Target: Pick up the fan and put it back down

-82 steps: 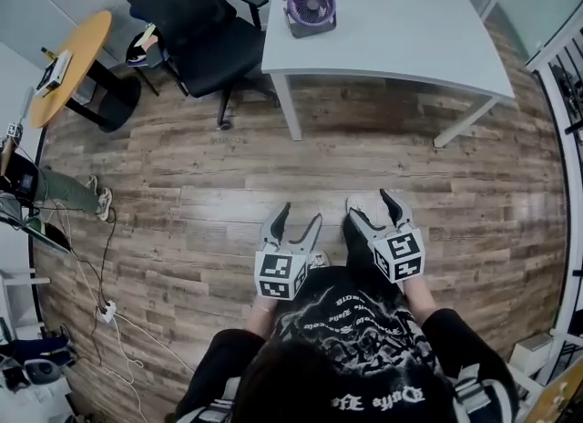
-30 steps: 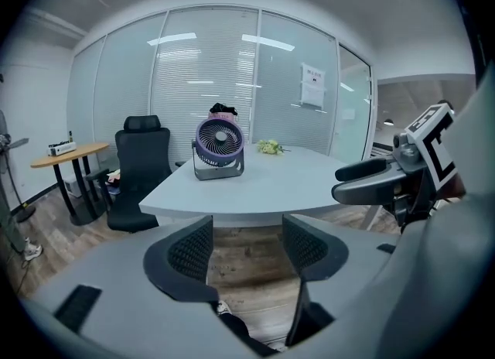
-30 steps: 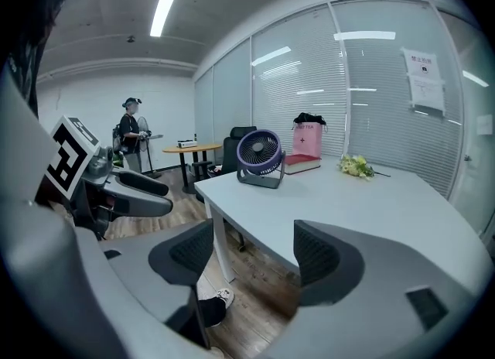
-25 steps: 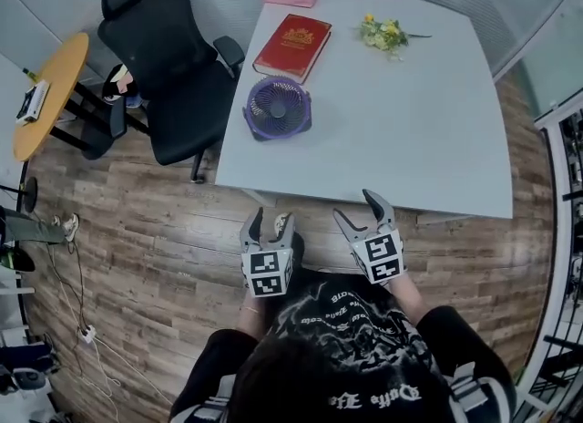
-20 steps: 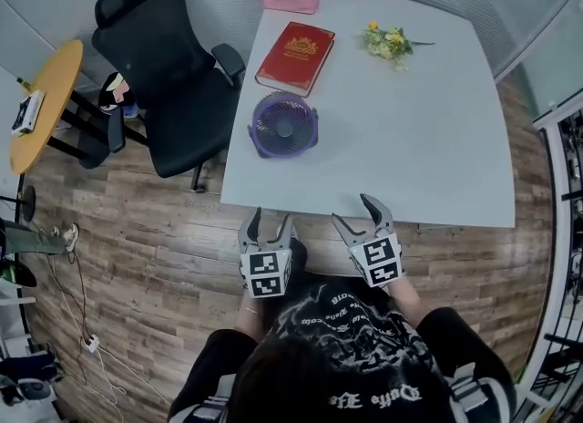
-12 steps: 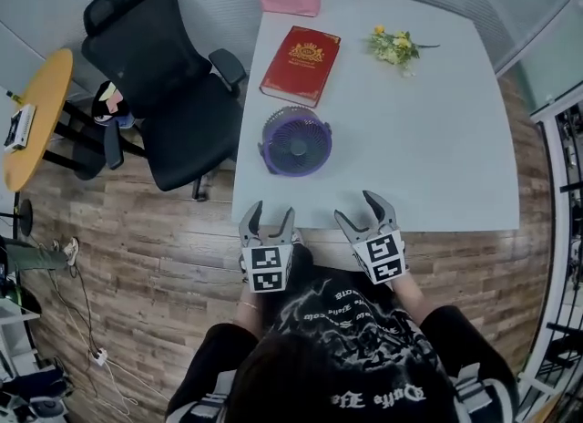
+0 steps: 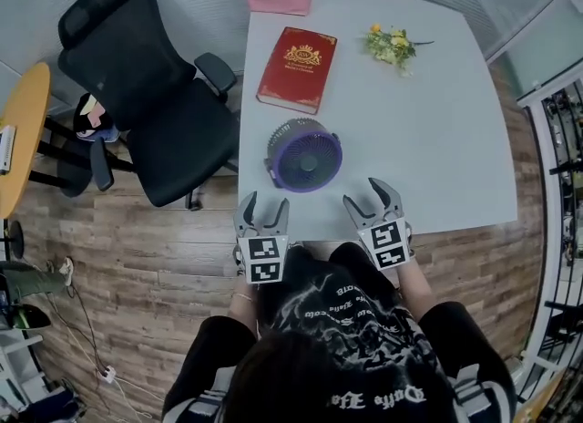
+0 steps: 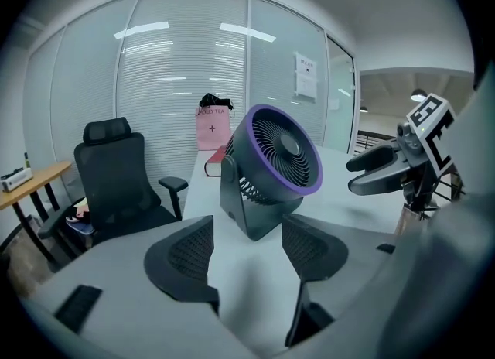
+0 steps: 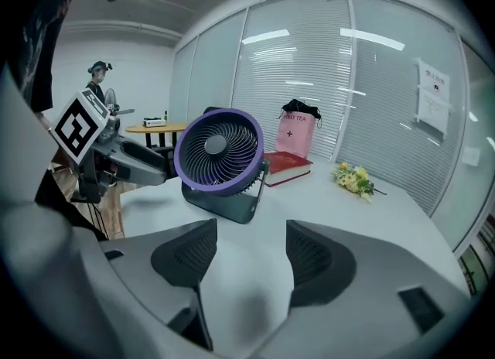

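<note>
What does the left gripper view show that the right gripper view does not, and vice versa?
Only the left gripper view shows the right gripper from outside, right of the purple fan; its jaws, just closing, are apart with nothing between them. Only the right gripper view shows the left gripper from outside and the yellow flowers. Both show the fan upright on the white table, with the red book and pink bag behind it.
</note>
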Available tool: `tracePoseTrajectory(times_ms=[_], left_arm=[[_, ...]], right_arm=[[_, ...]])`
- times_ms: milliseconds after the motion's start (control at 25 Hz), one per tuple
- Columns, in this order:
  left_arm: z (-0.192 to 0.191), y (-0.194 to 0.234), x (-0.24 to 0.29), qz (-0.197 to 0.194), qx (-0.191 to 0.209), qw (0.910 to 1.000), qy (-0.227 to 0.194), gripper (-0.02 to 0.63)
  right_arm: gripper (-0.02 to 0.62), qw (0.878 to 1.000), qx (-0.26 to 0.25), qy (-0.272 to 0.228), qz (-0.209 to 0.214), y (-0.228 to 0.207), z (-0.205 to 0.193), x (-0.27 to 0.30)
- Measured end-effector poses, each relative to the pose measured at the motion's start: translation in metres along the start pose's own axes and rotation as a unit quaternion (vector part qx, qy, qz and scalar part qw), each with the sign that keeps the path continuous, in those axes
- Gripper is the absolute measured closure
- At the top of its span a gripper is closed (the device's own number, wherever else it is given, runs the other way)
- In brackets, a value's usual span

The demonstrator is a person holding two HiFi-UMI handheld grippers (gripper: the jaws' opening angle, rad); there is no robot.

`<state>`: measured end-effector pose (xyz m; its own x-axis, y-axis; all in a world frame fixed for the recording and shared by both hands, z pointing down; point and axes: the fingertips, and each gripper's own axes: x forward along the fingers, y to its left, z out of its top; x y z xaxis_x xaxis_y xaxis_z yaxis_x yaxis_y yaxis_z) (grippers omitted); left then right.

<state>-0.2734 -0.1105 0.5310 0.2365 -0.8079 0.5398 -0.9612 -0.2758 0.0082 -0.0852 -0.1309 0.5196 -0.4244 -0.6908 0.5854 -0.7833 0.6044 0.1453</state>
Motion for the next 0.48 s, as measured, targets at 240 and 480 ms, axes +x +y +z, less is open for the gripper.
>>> tracePoseTrajectory(times_ms=[240, 480], left_arm=[[-0.002, 0.008, 0.017, -0.005, 0.003, 0.9998, 0.017, 0.311], [-0.007, 0.012, 0.033, 0.0, 0.008, 0.9994, 0.034, 0.313]], right_arm=[[0.31, 1.0, 0.003, 0.018, 0.02, -0.011, 0.001, 0.032], [0.313, 0.999, -0.004, 0.013, 0.048, -0.023, 0.009, 0.065]])
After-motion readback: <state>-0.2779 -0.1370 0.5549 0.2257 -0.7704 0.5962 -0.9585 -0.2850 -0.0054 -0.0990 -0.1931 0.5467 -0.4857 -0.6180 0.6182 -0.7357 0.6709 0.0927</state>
